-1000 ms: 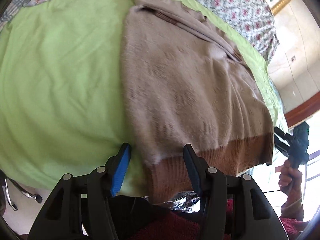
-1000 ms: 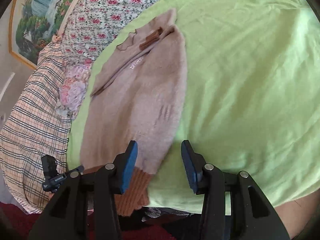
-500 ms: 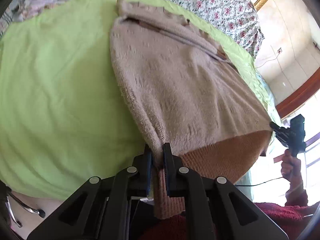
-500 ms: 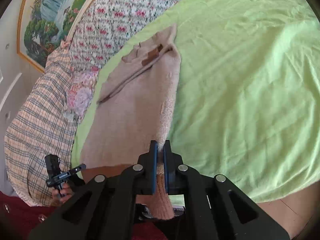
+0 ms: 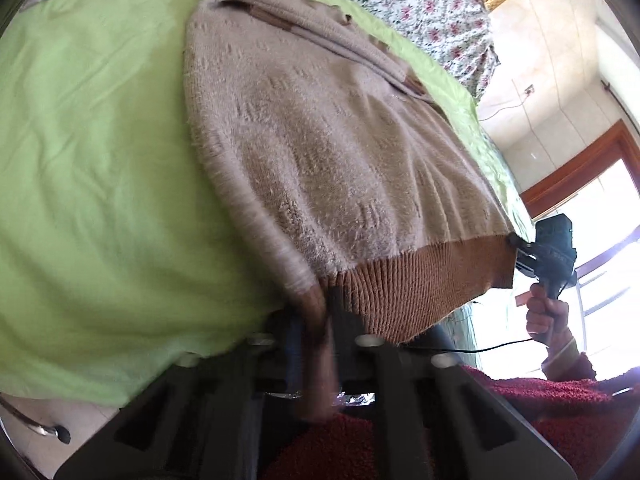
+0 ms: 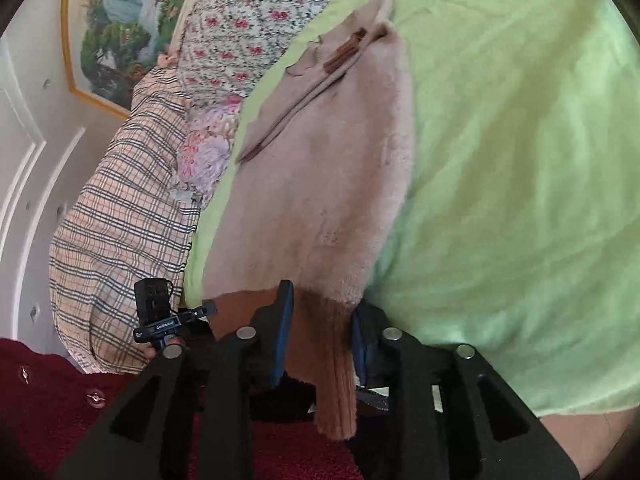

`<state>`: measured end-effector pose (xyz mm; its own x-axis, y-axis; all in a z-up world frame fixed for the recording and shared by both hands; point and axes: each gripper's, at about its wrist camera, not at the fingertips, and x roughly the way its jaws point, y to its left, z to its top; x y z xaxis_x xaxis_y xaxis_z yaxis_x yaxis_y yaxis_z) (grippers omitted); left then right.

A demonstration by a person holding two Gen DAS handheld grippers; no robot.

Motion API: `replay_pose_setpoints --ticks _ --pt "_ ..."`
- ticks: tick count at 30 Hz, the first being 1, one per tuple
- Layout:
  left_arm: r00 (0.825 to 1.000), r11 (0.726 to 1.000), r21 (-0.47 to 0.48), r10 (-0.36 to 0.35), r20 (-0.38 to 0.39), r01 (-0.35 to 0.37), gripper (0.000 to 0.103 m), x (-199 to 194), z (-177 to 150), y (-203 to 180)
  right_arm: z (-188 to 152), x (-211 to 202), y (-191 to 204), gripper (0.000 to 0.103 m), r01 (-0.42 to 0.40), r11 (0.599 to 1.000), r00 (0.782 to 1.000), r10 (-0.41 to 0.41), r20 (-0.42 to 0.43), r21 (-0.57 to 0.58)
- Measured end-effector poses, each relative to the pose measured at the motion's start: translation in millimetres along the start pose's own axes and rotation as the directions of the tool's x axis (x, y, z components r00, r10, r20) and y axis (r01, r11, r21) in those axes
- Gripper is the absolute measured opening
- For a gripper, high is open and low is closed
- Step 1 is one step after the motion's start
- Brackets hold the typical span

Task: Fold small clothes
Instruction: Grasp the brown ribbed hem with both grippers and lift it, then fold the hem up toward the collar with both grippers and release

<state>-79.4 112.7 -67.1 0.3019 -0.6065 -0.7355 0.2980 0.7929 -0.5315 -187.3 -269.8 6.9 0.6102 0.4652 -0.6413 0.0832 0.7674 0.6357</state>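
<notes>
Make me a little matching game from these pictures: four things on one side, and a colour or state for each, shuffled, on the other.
Things:
1. sweater
2. bed sheet
3. blanket
4. left tool

Colours or states:
a. checked pattern
b. clamped on the brown hem
c. beige and fuzzy
d. light green

Pairs: 1-c, 2-d, 3-a, 4-b
</notes>
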Motion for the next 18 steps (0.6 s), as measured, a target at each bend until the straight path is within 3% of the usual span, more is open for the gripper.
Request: replay_pose_setpoints --ticks 5,11,15,18 --pt "0.997 1.0 0.029 -0.012 0.074 0.01 0.006 -19.5 -3.6 -7.6 -3.3 -17.5 0.8 0.008 0.024 0.999 1.0 -0.023 0.019 -0.024" --pt "0.986 0.998 0.032 -0.059 0.154 0.055 0.005 -43.3 13.0 -19.0 13.8 -25.0 25.0 0.008 -0.067 0.996 0.993 0.072 0.088 -0.059" --pt "0.965 0.995 0.064 -0.092 0.246 0.078 0.005 -67.6 44.6 -30.3 46.5 -34.7 47.1 0.008 -0.093 0.99 0.98 0.109 0.165 -0.106" --pt "0.938 0.994 0.078 -0.102 0.332 0.081 0.006 -82.6 83.3 -31.0 85.6 -33.3 54.0 0.008 -0.118 0.986 0.962 0.142 0.232 -0.116"
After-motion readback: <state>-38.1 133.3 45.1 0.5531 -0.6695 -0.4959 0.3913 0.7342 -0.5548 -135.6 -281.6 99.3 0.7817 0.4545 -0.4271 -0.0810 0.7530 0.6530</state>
